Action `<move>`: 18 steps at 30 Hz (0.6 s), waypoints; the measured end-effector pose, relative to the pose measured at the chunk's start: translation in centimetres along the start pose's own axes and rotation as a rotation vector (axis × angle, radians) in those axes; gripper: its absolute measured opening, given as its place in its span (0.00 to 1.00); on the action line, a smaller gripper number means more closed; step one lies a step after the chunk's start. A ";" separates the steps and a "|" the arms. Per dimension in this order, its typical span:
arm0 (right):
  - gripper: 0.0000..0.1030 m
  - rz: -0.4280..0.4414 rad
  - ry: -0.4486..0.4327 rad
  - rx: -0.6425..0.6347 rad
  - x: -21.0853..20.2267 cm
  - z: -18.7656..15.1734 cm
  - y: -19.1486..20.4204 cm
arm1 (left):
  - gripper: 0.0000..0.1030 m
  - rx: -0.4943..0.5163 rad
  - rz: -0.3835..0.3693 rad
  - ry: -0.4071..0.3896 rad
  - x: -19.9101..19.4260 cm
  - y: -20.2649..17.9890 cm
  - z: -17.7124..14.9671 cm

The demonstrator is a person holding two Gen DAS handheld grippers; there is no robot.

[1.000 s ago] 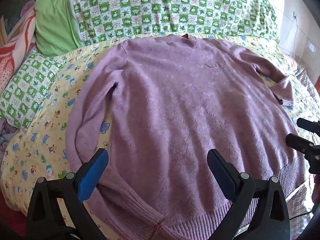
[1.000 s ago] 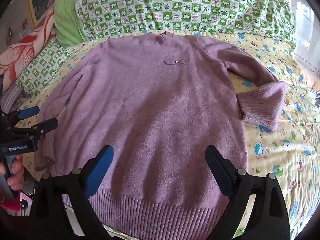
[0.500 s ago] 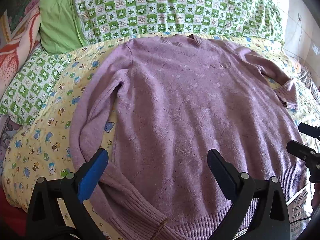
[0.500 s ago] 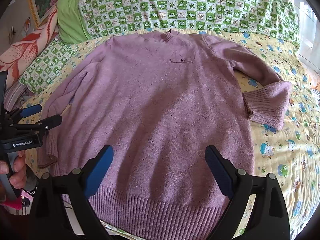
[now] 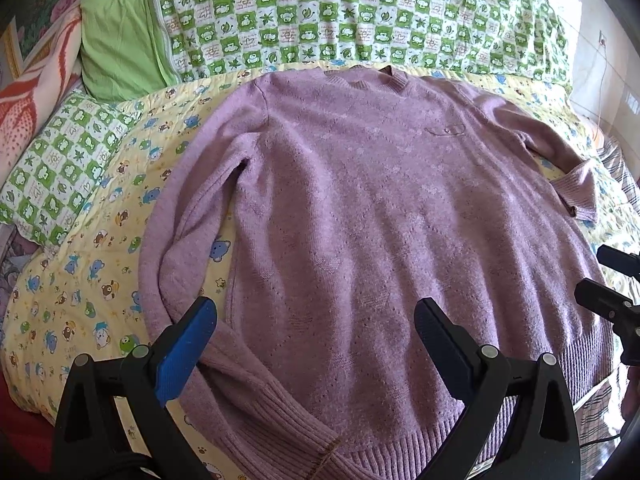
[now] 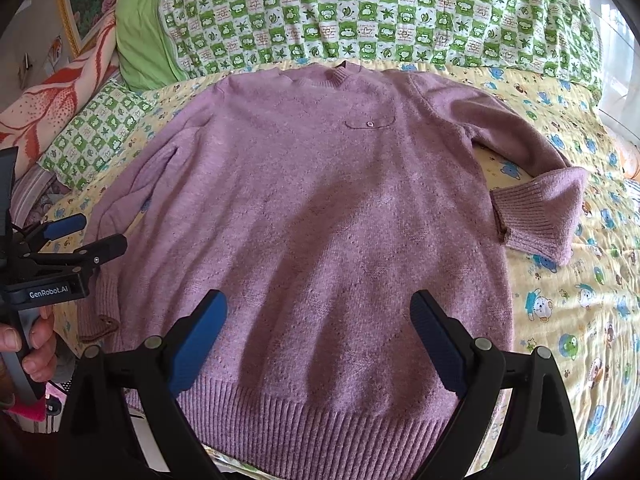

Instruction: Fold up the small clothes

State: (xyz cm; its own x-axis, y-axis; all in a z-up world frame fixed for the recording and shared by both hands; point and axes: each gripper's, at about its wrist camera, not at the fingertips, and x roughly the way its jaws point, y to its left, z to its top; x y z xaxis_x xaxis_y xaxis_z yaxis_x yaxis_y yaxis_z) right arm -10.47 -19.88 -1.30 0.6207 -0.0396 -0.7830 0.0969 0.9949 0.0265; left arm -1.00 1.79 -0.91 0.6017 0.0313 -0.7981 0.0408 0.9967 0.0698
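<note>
A purple knit sweater (image 5: 380,220) (image 6: 320,208) lies flat and face up on the yellow cartoon-print bedsheet (image 5: 72,288), collar away from me, hem toward me. Its left sleeve (image 5: 176,240) runs down beside the body; the right sleeve (image 6: 536,184) bends outward with its ribbed cuff folded over. My left gripper (image 5: 316,324) hovers open above the lower left part of the sweater, near the left cuff. My right gripper (image 6: 318,312) hovers open over the lower middle, just above the hem. Neither holds anything. Each gripper shows at the edge of the other's view.
A green-and-white checked quilt (image 6: 380,20) and a green pillow (image 5: 116,40) lie at the far end of the bed. A checked pillow (image 5: 52,176) and a red-and-white blanket (image 6: 56,92) sit at the left. A person's hand (image 6: 36,344) grips the left tool's handle.
Both grippers have drawn back and risen slightly, so the sweater sits lower in each view and more of its hem and left cuff shows. The sweater itself has not moved.
</note>
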 end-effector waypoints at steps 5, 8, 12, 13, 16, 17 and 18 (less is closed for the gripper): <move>0.90 0.000 -0.001 0.000 0.0 0.1 0.1 | 0.97 0.004 -0.001 -0.001 0.2 0.0 0.2; 0.90 0.000 0.002 0.003 0.1 0.1 0.2 | 0.97 0.002 -0.002 0.000 0.2 0.0 0.3; 0.90 0.000 0.003 0.005 0.1 0.1 0.2 | 0.97 0.002 -0.003 0.003 0.4 0.1 0.4; 0.90 0.000 0.003 0.005 0.2 0.2 0.3 | 0.97 0.000 -0.005 0.004 0.5 0.1 0.4; 0.90 0.001 0.003 0.004 0.2 0.3 0.4 | 0.97 -0.003 -0.006 0.007 0.6 0.2 0.5; 0.90 0.001 0.003 0.004 0.2 0.3 0.5 | 0.97 -0.004 -0.006 0.008 0.6 0.2 0.5; 0.90 0.000 0.003 0.003 0.3 0.4 0.6 | 0.97 -0.005 -0.006 0.009 0.7 0.2 0.5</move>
State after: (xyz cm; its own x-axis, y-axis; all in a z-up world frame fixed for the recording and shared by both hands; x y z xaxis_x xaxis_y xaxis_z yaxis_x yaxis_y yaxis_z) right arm -9.91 -19.30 -1.27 0.6181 -0.0389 -0.7852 0.0989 0.9947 0.0286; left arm -0.17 2.01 -1.12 0.5944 0.0254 -0.8038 0.0407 0.9973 0.0617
